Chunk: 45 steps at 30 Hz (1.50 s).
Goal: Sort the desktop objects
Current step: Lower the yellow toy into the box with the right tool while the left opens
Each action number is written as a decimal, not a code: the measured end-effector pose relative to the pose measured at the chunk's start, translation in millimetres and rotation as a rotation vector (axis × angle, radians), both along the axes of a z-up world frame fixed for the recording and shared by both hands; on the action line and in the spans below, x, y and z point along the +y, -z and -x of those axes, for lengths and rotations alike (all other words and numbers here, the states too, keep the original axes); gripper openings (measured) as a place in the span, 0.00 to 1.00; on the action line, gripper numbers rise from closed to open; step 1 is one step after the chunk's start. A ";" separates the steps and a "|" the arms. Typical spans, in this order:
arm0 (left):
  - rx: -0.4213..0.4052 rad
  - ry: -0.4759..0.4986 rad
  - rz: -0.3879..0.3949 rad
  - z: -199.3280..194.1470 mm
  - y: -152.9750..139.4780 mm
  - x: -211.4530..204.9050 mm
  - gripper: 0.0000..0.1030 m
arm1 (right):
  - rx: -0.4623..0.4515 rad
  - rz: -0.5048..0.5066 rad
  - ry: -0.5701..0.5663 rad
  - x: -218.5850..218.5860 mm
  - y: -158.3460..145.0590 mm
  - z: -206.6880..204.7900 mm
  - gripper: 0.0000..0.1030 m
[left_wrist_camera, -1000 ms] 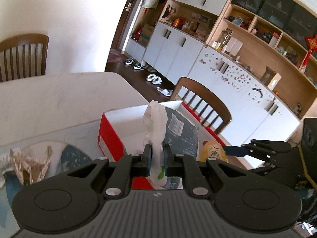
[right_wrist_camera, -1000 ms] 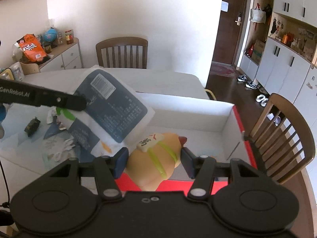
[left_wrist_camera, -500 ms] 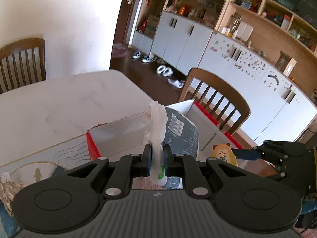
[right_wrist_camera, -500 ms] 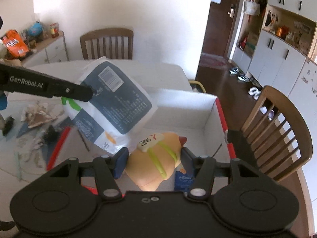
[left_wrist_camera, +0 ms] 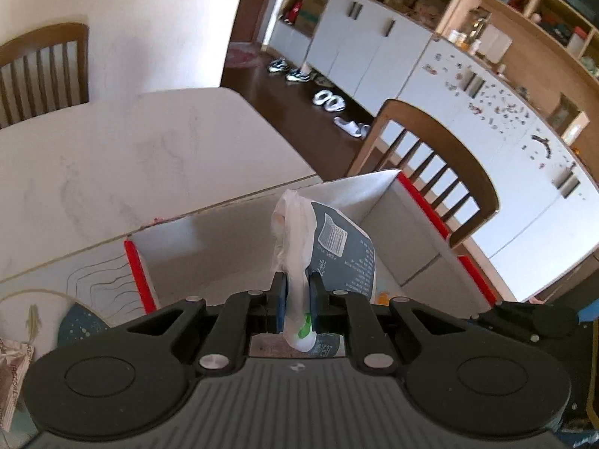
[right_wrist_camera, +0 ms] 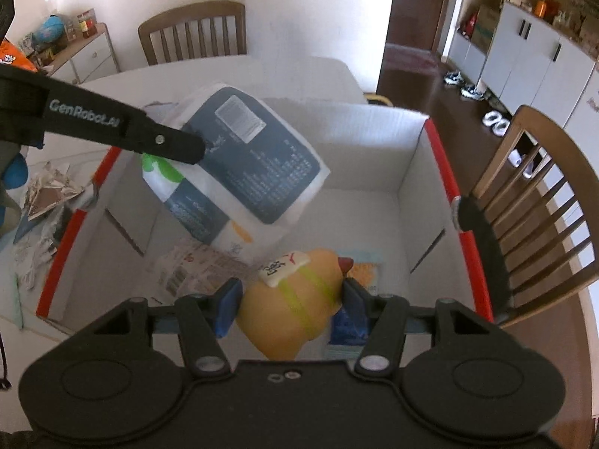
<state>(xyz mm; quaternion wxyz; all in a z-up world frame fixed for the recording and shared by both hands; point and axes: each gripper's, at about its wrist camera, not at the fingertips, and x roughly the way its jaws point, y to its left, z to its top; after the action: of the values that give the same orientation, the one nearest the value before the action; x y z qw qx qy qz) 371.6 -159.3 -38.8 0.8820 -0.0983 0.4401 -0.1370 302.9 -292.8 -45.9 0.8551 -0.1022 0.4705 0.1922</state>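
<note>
My left gripper (left_wrist_camera: 296,299) is shut on the edge of a white and dark blue soft pack (left_wrist_camera: 337,247) and holds it over the open red-rimmed cardboard box (left_wrist_camera: 419,232). The right wrist view shows the pack (right_wrist_camera: 247,161) hanging inside the box's mouth from the left gripper's finger (right_wrist_camera: 164,142). My right gripper (right_wrist_camera: 286,295) is shut on a yellow duck toy (right_wrist_camera: 292,299) with green bands, held above the box (right_wrist_camera: 441,172). Flat packets (right_wrist_camera: 194,269) lie on the box floor.
The box stands on a white table (left_wrist_camera: 112,157). Crumpled foil and paper scraps (right_wrist_camera: 48,194) lie left of the box. Wooden chairs stand at the table's right (right_wrist_camera: 543,205) and far side (right_wrist_camera: 194,33). Cabinets line the right wall.
Both grippers have moved forward over the box with their loads and now look down into it. The pack and the duck sit lower, within the box opening.
</note>
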 end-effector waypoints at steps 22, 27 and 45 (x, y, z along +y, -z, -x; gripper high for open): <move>0.164 0.111 -0.133 -13.9 34.3 -27.4 0.13 | 0.168 0.113 -0.067 17.0 32.5 -15.7 0.62; 0.172 0.075 -0.133 -16.0 32.5 -21.7 0.46 | 0.153 0.100 -0.062 14.9 28.8 -12.8 0.66; 0.050 0.105 -0.044 23.0 -16.1 -0.9 0.59 | 0.024 -0.002 -0.021 -1.4 -22.1 6.7 0.71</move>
<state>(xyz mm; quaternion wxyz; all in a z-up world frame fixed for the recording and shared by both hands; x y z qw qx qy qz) 348.6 -160.2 -22.7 0.8643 -0.0589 0.4693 -0.1711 296.2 -294.3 -23.8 0.8475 -0.1039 0.4793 0.2028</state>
